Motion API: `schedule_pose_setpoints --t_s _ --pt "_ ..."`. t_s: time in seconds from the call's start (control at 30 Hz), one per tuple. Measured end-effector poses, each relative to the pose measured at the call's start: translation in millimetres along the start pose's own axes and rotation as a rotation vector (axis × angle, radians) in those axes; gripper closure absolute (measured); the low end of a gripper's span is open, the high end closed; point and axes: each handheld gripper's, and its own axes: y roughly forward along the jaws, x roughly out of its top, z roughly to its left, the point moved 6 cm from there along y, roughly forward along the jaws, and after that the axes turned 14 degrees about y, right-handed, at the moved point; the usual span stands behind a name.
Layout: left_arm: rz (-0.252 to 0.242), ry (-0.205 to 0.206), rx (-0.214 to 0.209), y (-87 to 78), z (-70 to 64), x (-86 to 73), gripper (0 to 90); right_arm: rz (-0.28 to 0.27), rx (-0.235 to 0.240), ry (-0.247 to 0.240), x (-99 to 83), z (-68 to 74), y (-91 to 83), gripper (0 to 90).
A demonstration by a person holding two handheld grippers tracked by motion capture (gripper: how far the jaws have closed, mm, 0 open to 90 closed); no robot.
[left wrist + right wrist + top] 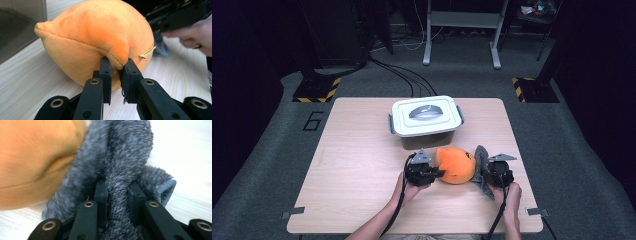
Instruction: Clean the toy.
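High view: the orange plush toy point(456, 165) is held on the table point(357, 165) between both grippers, its long axis running left-right. The left gripper point(438, 173) is clamped on an orange fold, the right gripper point(482, 176) on its grey fleece part point(480, 154). The closed container point(425, 117) lies just beyond.

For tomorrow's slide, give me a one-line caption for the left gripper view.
Left gripper pinches a seam of the orange plush toy on the wooden table.

Both forearms come in from the near edge. Left hand point(408, 188) grips the black two-jaw left gripper point(116, 65), jaws pinched nearly shut. Right hand point(511, 195) grips the black right gripper point(116, 188), jaws clamped, angled inward.
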Motion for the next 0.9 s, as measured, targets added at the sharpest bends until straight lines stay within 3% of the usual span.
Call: schedule_pose_setpoints --t_s 0.17,0.3,0.43,0.6,0.9 --pt "0.002 0.002 -0.003 1.0 -0.8 0.5 79.7 -0.106 0.015 -0.032 16.8 4.4 -38.3 73.7" --pt "0.008 0.016 -0.008 1.4 -1.3 1.4 79.7 -0.179 0.082 -0.076 31.6 25.1 -71.8 73.7" --pt "0.008 0.015 -0.008 1.7 -1.8 1.9 79.7 -0.214 0.163 -0.116 39.8 50.1 -91.0 73.7" --pt "0.008 0.023 -0.007 2.0 -2.3 2.5 79.6 -0.210 0.237 -0.163 44.3 77.9 -92.8 73.6" --pt "0.009 0.026 -0.010 2.1 -3.5 2.3 79.7 -0.127 0.311 -0.245 40.2 119.4 -59.9 73.6"
